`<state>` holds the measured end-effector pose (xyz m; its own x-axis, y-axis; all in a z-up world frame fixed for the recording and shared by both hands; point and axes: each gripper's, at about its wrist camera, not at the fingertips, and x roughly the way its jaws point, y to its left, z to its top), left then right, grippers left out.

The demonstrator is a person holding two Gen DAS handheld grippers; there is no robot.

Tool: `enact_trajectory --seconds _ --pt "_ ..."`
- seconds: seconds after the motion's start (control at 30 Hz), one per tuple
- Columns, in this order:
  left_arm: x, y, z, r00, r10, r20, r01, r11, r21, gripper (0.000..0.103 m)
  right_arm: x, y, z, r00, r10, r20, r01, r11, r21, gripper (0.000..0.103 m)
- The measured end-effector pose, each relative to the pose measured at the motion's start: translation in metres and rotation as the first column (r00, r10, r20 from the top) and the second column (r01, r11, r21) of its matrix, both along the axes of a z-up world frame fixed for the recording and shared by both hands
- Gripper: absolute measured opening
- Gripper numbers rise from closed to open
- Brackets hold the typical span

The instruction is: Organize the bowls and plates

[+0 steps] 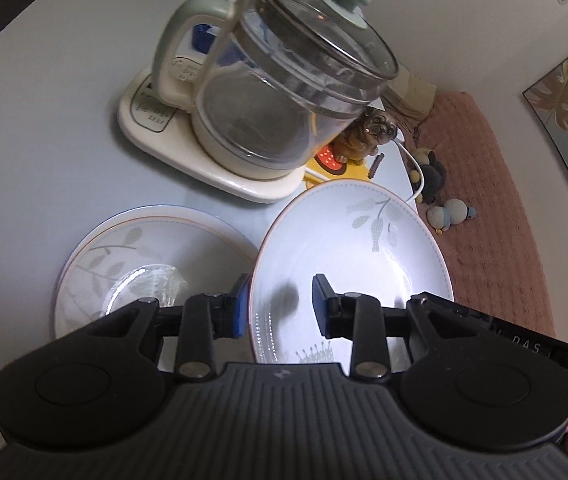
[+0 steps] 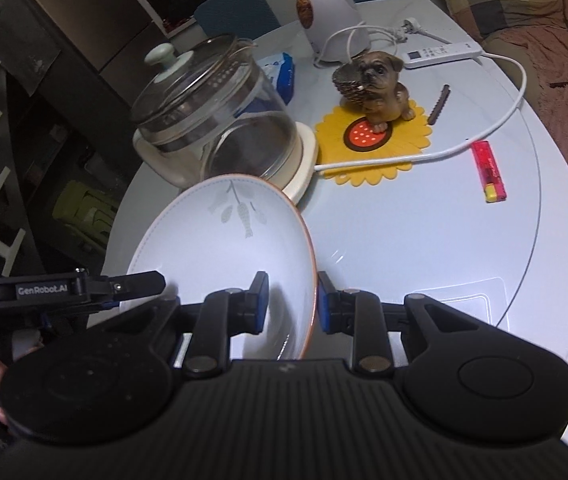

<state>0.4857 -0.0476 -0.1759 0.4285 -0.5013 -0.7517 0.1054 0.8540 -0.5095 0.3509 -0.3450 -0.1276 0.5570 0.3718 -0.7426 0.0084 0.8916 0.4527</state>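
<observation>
Plate (image 1: 348, 248) transfer is the step in hand: both claws hold the same leaf-patterned plate, tilted and lifted off the bench (image 1: 44, 140). Your left claw (image 1: 282, 306) straddles one rim, one finger under, one on the inner face, apparently clamped. Your right claw (image 2: 293, 302) pinches the opposite orange-edged rim between its blue pads. A second plate (image 1: 144, 264) of similar pattern lies flat on the bench just beside the held one, in front of the glass kettle (image 1: 284, 80).

Judgement: stacking comes next. You would release one claw, level the plate, and lower it over the flat one. Risk: kettle base (image 1: 220, 172) sits near; keep the raised rim apart from it.
</observation>
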Motion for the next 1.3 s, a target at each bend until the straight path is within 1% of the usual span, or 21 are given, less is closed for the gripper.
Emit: enact_trajectory --seconds 0.2,0.4,0.67,0.83,0.97,1.03,1.3 --pt "-0.018 0.037 -0.006 0.995 0.099 -0.017 -0.099 0.995 -0.009 0.036 0.012 0.033 -0.007 0.994 0.108 -0.013 -0.108 0.994 -0.002 0.028" --pt "-0.027 0.067 -0.025 0.983 0.179 -0.042 -0.179 0.984 -0.008 0.036 0.028 0.064 -0.021 0.98 0.198 -0.028 -0.199 0.98 -0.028 0.028" --pt "-0.03 0.09 -0.043 0.962 0.264 -0.069 -0.265 0.964 0.003 0.036 0.046 0.092 -0.043 0.95 0.306 -0.06 -0.309 0.95 -0.042 0.028" --pt "-0.026 0.095 -0.052 0.956 0.281 -0.085 -0.28 0.96 0.029 0.036 0.054 0.104 -0.053 0.943 0.328 -0.062 -0.331 0.942 -0.049 0.028" --pt "-0.023 0.093 -0.056 0.954 0.283 -0.098 -0.279 0.959 0.047 0.036 0.056 0.115 -0.056 0.936 0.349 -0.045 -0.352 0.93 -0.106 0.028" --pt "-0.023 0.093 -0.057 0.956 0.275 -0.099 -0.27 0.961 0.061 0.036 0.058 0.116 -0.058 0.935 0.351 -0.053 -0.355 0.928 -0.113 0.028" --pt "-0.017 0.089 -0.062 0.957 0.26 -0.129 -0.255 0.965 0.054 0.038 0.06 0.119 -0.063 0.934 0.35 -0.07 -0.357 0.922 -0.15 0.028"
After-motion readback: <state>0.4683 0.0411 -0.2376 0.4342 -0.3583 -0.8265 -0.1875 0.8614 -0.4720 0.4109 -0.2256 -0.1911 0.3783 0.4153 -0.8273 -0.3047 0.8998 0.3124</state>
